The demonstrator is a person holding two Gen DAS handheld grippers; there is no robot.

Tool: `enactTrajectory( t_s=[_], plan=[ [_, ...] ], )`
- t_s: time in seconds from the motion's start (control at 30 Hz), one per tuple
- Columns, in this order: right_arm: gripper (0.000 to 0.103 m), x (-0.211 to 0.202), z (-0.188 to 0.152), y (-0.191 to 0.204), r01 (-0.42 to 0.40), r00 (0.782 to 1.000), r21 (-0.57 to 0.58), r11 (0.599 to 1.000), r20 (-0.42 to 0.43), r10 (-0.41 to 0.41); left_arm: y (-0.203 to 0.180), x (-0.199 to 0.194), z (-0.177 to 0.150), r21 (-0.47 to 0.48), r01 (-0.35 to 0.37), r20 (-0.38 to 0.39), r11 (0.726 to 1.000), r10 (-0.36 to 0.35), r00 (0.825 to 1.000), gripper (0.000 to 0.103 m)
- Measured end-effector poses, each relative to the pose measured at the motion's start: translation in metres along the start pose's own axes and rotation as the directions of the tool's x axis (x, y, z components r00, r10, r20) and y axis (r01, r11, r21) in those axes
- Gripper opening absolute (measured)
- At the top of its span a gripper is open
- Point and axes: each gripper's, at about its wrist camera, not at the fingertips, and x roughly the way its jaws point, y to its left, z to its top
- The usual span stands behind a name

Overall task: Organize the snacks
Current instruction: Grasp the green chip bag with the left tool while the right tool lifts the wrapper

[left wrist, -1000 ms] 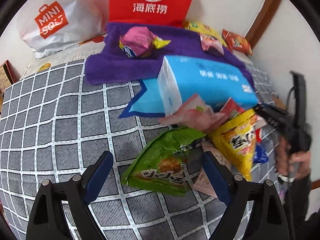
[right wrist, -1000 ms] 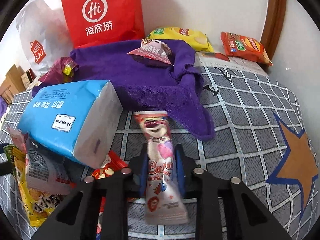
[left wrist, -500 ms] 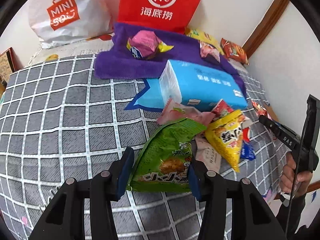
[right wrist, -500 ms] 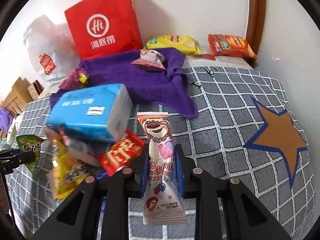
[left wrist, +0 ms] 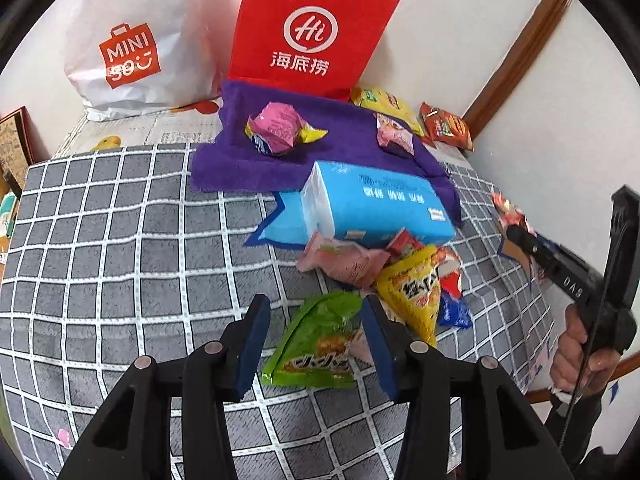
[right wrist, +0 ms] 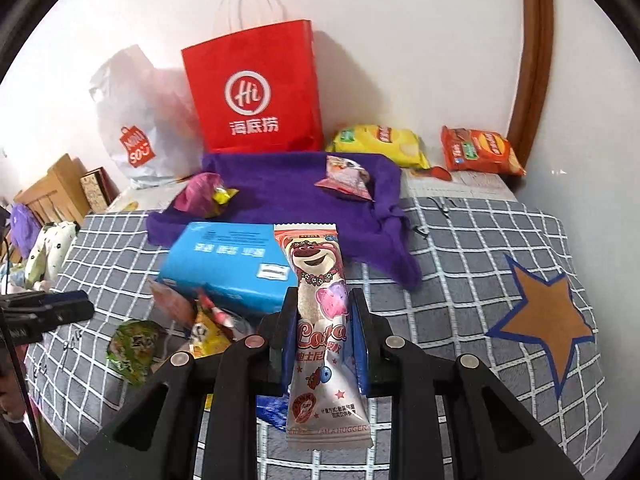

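Note:
My left gripper [left wrist: 314, 322] is shut on a green snack bag [left wrist: 318, 346] and holds it above the checked grey blanket [left wrist: 120, 248]. My right gripper [right wrist: 322, 318] is shut on a pink Lotso bear snack packet [right wrist: 320, 320], lifted above the blanket; it also shows at the right of the left wrist view [left wrist: 560, 268]. A pile of snacks lies by a blue tissue pack [left wrist: 376, 204]: a pink packet [left wrist: 344, 260] and a yellow bag [left wrist: 416, 292]. A purple towel [left wrist: 320, 144] holds a pink wrapped snack [left wrist: 276, 128] and a small pink packet [right wrist: 348, 178].
A red paper bag [right wrist: 256, 92] and a white plastic bag [left wrist: 128, 40] stand against the back wall. A yellow chip bag [right wrist: 378, 146] and an orange chip bag [right wrist: 480, 150] lie at the back right. A wooden door frame [right wrist: 532, 52] is on the right.
My left gripper closed on the green snack bag and lifted it back from the pile. My right gripper rose and pulled back with the Lotso packet.

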Motion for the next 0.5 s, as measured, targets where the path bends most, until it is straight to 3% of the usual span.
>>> enactTrajectory(
  t_s=[0.03,0.07,0.2,0.3,0.47,0.5],
  plan=[
    [0.024,0.002,-0.001,0.001,0.001,1.0,0.0,1.0,-0.005,-0.001,0.0,0.005,-0.002,0.002,-0.004,-0.017,1.0,0.004,1.0,0.059],
    [0.024,0.004,-0.003,0.002,0.002,1.0,-0.002,1.0,-0.012,-0.002,0.0,0.008,-0.004,0.0,-0.01,-0.025,1.0,0.01,1.0,0.063],
    [0.024,0.011,-0.012,0.003,0.013,0.999,-0.006,1.0,-0.04,-0.013,-0.002,0.028,-0.012,0.001,-0.014,-0.055,1.0,0.014,0.998,0.066],
    [0.024,0.011,-0.018,-0.001,0.023,0.999,-0.003,1.0,-0.047,-0.024,-0.001,0.046,-0.019,-0.011,-0.041,-0.093,0.999,0.04,0.995,0.066],
    [0.024,0.015,-0.025,-0.013,0.041,0.997,0.014,0.999,-0.07,-0.04,-0.002,0.062,-0.028,-0.007,-0.079,-0.092,0.997,0.078,0.993,0.063],
    [0.024,0.016,-0.027,-0.015,0.045,0.996,0.016,0.999,-0.074,-0.044,-0.002,0.063,-0.029,-0.008,-0.08,-0.083,0.997,0.079,0.993,0.052]
  ],
)
